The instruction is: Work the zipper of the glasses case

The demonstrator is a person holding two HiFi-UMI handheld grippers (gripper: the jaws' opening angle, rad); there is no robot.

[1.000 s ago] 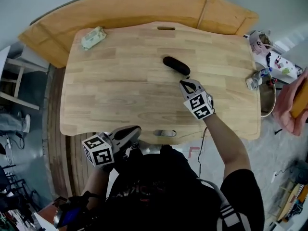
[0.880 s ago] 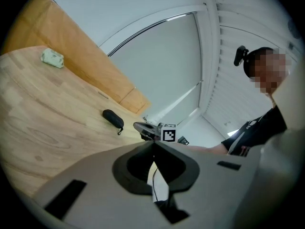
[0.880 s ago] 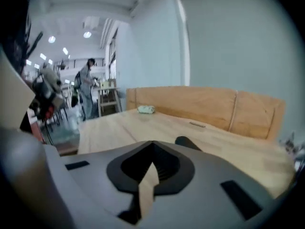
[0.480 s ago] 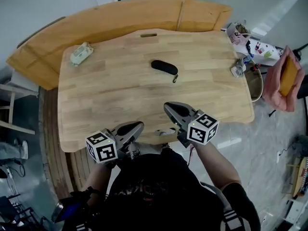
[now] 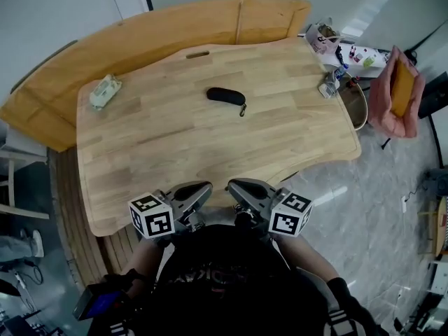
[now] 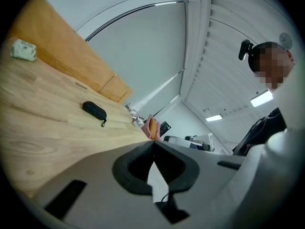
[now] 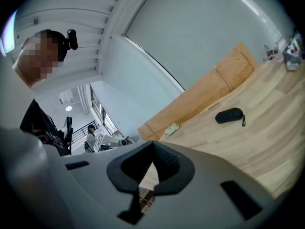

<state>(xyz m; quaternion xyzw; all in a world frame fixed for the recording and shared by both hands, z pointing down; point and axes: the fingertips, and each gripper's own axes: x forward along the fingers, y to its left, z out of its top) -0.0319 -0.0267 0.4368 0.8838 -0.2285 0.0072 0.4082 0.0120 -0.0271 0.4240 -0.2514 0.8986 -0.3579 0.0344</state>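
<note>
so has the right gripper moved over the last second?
Yes: the right gripper has pulled back from beside the glasses case to the table's near edge.

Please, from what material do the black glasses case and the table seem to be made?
The glasses case: probably a fabric-covered or soft synthetic shell, matte black, no gloss visible.
The table: light wood, joined strips with visible grain, smooth satin finish.
</note>
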